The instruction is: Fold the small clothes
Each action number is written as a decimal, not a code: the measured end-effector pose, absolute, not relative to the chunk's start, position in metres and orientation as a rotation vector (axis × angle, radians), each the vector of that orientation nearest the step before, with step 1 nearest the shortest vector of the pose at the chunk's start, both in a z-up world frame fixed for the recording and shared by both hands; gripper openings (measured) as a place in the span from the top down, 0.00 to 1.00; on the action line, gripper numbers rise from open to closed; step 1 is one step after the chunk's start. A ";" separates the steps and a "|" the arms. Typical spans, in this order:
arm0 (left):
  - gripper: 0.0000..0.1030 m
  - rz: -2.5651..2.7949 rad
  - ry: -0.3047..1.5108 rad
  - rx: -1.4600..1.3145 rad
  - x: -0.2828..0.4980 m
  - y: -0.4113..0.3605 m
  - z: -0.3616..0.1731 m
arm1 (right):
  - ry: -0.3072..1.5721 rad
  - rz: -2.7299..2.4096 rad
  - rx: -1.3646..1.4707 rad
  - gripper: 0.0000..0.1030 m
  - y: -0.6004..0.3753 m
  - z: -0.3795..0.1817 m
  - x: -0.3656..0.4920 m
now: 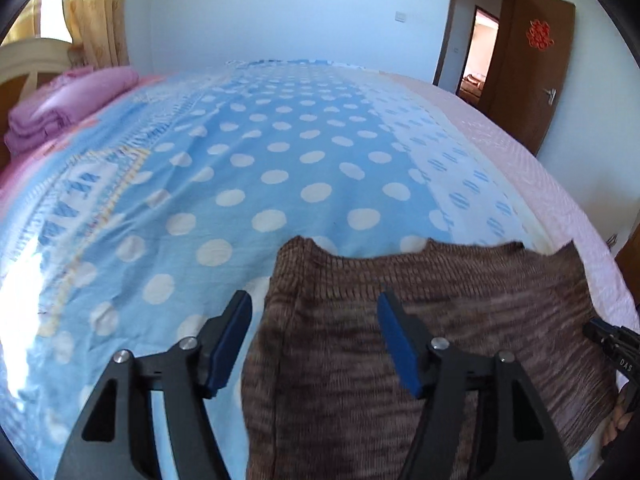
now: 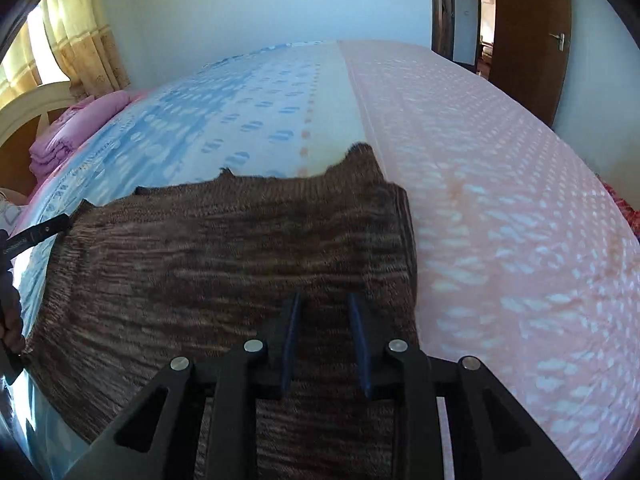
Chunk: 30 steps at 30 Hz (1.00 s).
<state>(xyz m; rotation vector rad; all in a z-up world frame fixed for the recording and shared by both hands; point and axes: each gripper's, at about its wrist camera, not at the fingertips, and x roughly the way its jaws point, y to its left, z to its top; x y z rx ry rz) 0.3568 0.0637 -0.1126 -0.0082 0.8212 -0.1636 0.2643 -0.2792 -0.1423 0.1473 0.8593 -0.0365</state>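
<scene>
Both grippers' fingers point(image 1: 390, 320) stand apart, unclamped, over the brown knit garment point(image 2: 224, 248).

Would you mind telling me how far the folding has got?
Done: the brown sweater lies flat on the bed, its side edges apparently folded in. In hand: nothing; the left tool and right tool are both open above it. Left: folding it smaller.

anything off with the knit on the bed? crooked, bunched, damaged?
Nothing damaged. The brown knit garment lies flat on the bed sheet, but its far edge is uneven: one corner pokes up past the rest. The left gripper and right gripper are open over it.
</scene>
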 end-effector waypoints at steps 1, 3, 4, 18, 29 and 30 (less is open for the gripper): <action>0.34 -0.151 0.829 0.010 0.352 0.063 -0.111 | 0.862 -0.049 0.155 0.74 -0.282 -0.142 0.257; 0.34 -0.131 0.829 0.048 0.343 0.061 -0.109 | 0.876 -0.123 0.149 0.73 -0.289 -0.143 0.241; 0.34 -0.117 0.824 0.071 0.339 0.059 -0.107 | 0.891 -0.175 0.145 0.59 -0.293 -0.142 0.234; 0.08 0.077 0.826 0.108 0.294 0.069 -0.113 | 0.747 0.185 0.078 0.82 -0.107 -0.110 0.245; 0.04 0.002 0.951 -0.227 0.281 0.085 -0.161 | 0.806 0.238 0.109 0.82 -0.065 -0.157 0.263; 0.03 -0.010 0.917 -0.270 0.277 0.089 -0.162 | 0.805 0.242 0.118 0.82 -0.067 -0.157 0.262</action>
